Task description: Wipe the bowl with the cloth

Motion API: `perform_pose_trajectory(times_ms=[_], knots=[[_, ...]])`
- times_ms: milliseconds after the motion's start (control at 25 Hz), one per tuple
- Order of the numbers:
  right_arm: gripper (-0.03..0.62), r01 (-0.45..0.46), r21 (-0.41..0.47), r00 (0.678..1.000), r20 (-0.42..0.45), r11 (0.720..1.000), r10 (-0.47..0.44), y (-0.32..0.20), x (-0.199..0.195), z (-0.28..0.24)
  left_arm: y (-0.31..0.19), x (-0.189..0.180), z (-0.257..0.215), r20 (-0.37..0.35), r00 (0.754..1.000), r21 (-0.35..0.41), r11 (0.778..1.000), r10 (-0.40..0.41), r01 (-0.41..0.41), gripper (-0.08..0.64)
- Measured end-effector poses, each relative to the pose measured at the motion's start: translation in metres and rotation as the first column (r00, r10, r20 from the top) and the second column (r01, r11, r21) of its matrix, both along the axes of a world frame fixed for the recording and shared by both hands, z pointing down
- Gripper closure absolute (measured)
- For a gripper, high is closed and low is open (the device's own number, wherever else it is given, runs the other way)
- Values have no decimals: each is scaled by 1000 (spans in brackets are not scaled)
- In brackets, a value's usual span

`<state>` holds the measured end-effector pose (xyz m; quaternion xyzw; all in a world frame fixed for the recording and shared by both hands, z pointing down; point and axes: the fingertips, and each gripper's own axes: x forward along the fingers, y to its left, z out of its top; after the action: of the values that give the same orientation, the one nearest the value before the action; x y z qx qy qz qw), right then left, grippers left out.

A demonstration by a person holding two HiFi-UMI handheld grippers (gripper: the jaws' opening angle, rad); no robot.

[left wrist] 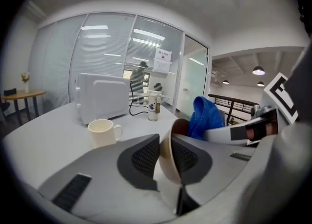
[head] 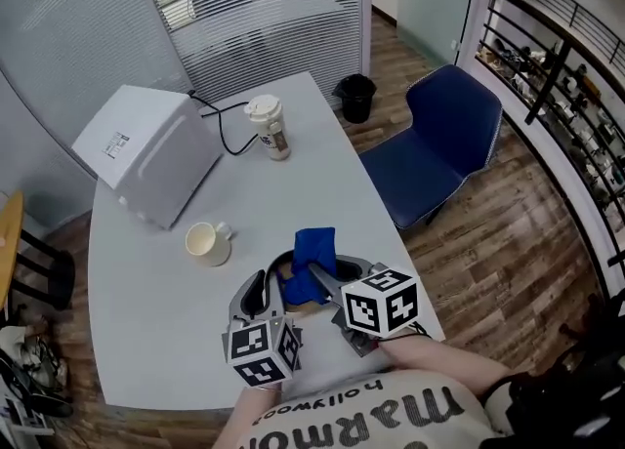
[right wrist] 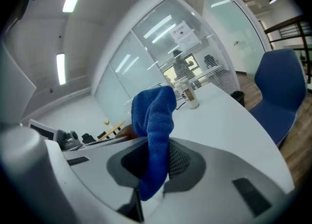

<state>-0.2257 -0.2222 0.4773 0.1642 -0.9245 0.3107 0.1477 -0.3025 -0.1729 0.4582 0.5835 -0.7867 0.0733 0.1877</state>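
A tan bowl (left wrist: 168, 162) with a dark inside is tilted on its side above the white table (head: 156, 330), near the front edge. My left gripper (left wrist: 165, 155) is shut on the bowl's wall, one pad outside and one inside. A blue cloth (right wrist: 153, 135) hangs bunched between the jaws of my right gripper (right wrist: 156, 162), which is shut on it. In the head view the cloth (head: 312, 257) covers the bowl's opening, and the two grippers (head: 269, 286) (head: 317, 281) stand close side by side. The cloth (left wrist: 207, 116) sits at the bowl's mouth in the left gripper view.
A cream mug (head: 207, 242) stands left of the grippers. A white box-shaped appliance (head: 146, 149) with a black cable and a capped bottle (head: 270, 127) are at the back. A blue chair (head: 439, 149) and a black bin (head: 355, 98) stand right of the table.
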Motion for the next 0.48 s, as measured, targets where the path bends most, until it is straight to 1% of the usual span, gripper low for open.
perform_pose_trajectory(times_ms=[120, 280, 320, 360, 440, 480], knots=[[531, -13, -19, 1000, 11, 1000, 13, 9, 7, -3, 8, 0, -8, -1, 1000, 19, 1000, -19, 19, 500], [531, -23, -6, 999, 26, 1000, 23, 19, 17, -12, 17, 7, -14, 9, 1000, 33, 999, -24, 23, 500], [531, -17, 2, 999, 44, 1000, 17, 22, 19, -17, 19, 10, -15, 11, 1000, 32, 999, -18, 18, 502], [531, -1, 10, 997, 80, 1000, 0, 27, 19, -25, 20, 14, -17, 16, 1000, 34, 999, -8, 8, 505], [531, 54, 19, 984, 170, 998, -57, 40, 15, -46, 20, 23, -25, 25, 1000, 57, 998, 16, -17, 531], [531, 83, 17, 978, 191, 996, -85, 46, 13, -53, 18, 27, -30, 24, 999, 76, 997, 23, -25, 531]])
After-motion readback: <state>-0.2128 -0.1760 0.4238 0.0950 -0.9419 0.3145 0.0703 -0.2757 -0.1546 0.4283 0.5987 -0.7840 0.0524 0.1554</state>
